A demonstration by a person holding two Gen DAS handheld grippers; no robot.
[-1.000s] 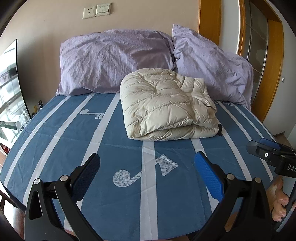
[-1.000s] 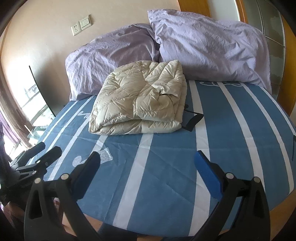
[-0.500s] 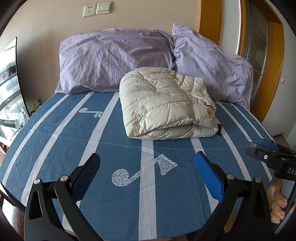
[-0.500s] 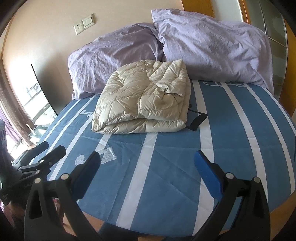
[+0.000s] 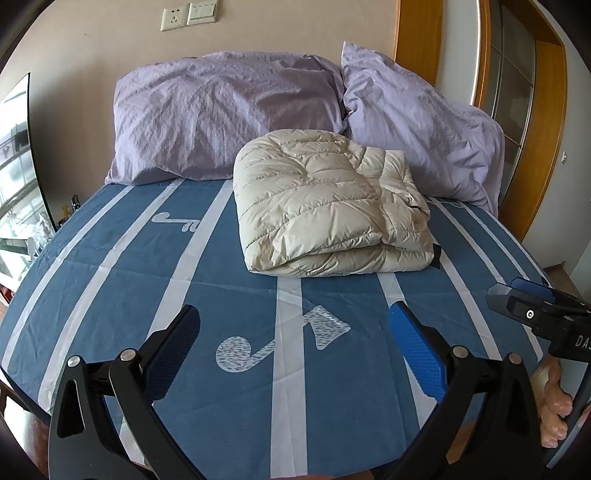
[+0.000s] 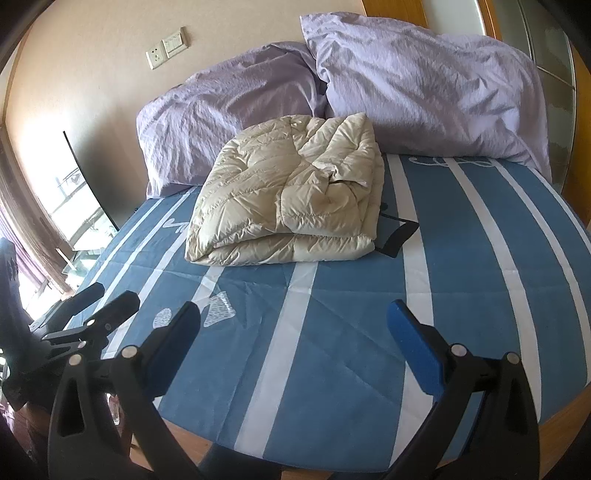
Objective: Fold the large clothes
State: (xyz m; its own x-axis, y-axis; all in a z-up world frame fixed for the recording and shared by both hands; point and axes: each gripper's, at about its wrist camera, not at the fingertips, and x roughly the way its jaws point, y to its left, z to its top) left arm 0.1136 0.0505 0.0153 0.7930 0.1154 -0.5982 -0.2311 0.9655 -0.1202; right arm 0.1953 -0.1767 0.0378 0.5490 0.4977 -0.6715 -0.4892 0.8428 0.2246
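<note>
Both sets of jaws are spread wide apart and grip nothing. On the left gripper [image 5: 293, 345], blue pads [image 5: 417, 354] line the fingers, and it hangs low over the near end of the bed [image 5: 110, 295]. The right gripper [image 6: 293, 343] hangs over the same near end, off to the side, and its pads [image 6: 415, 349] are blue too. Each camera sees the other gripper at its edge: the right one pokes in on the far right of the left view, and the left one pokes in on the far left of the right view. A bare foot [image 5: 554, 406] shows low down beside the bed in the left view.

Under the grippers lies a blue sheet [image 6: 332, 350] with white stripes and white music notes [image 5: 280, 338]. It looks flat, with only light creases.

Farther up the bed sits the puffy jacket [image 5: 325, 206]. It is cream, quilted and folded into a thick bundle with a rounded fold facing the grippers. It is well apart from both grippers. A small black piece [image 6: 400, 236] sticks out from under its right side; I cannot tell what it is.

Behind the jacket are two big purple pillows [image 5: 229, 114], side by side at the head of the bed. The jacket's far edge is right up against them. On the wall above is a socket [image 5: 171, 18] next to a light switch [image 5: 201, 13].
</note>
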